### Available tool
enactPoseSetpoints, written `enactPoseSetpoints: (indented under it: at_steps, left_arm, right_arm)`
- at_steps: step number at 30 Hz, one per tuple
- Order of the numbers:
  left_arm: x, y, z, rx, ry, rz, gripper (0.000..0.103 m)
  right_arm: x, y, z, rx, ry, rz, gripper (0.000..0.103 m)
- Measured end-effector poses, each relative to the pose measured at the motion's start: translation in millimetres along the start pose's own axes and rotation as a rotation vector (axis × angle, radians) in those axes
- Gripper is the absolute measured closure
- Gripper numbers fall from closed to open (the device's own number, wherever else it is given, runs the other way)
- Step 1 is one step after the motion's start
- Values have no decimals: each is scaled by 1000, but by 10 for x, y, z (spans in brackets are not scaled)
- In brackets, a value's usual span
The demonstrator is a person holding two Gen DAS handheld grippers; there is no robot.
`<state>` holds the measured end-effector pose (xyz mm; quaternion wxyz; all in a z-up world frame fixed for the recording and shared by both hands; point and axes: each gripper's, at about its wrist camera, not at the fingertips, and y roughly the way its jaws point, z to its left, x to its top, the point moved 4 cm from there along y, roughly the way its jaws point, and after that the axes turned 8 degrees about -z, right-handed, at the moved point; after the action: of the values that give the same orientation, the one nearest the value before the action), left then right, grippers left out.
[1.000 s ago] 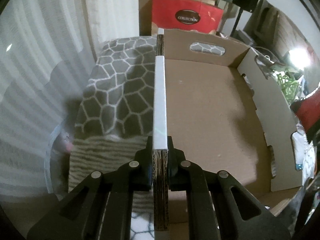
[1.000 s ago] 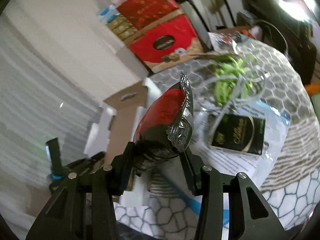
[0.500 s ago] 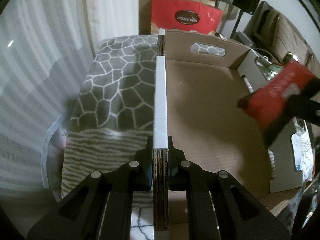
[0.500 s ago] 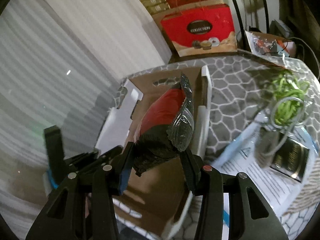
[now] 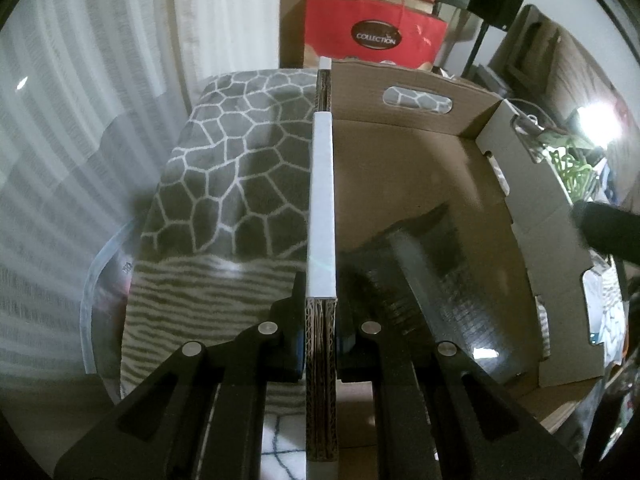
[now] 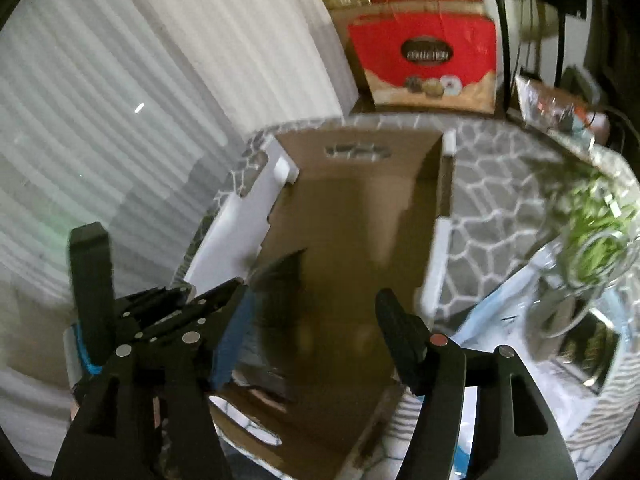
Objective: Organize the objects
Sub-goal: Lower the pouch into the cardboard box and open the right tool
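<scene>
An open cardboard box (image 5: pixel 404 160) lies on a grey honeycomb-patterned cloth (image 5: pixel 240 184). My left gripper (image 5: pixel 322 320) is shut on the box's white-edged left wall (image 5: pixel 322 200). A dark foil snack packet (image 5: pixel 424 280), blurred, is in the box near that wall. In the right wrist view my right gripper (image 6: pixel 312 320) hovers over the box (image 6: pixel 360 208) with its jaws opening. The packet (image 6: pixel 280 300) is a dark blur below and between the fingers, clear of the pads. The left gripper (image 6: pixel 160 320) shows at the lower left. A dark part of the right gripper (image 5: pixel 608 232) reaches in at the right edge.
Red gift boxes (image 6: pixel 424 52) are stacked behind the box. To the right on the cloth lie a bundle of green cord (image 6: pixel 592 224), a clear bag with papers (image 6: pixel 560 360) and a dark packet. White curtains (image 5: pixel 100 120) hang on the left.
The right gripper carried the red-and-foil packet leftward over the box, opened, and the packet dropped into the box. The left gripper has kept its hold on the box wall.
</scene>
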<state>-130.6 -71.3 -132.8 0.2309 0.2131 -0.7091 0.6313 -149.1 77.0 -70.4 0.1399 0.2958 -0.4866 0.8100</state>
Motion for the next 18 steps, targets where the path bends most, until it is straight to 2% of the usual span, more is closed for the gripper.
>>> enactPoseSetpoints:
  at_steps: [8, 18]
  left_arm:
    - [5, 3, 9, -3, -2, -1, 93]
    - [9, -4, 6, -4, -6, -3, 93]
  right_arm:
    - [79, -419, -292, -86, 17, -68, 38]
    - [-50, -839, -1051, -230, 99, -105, 35]
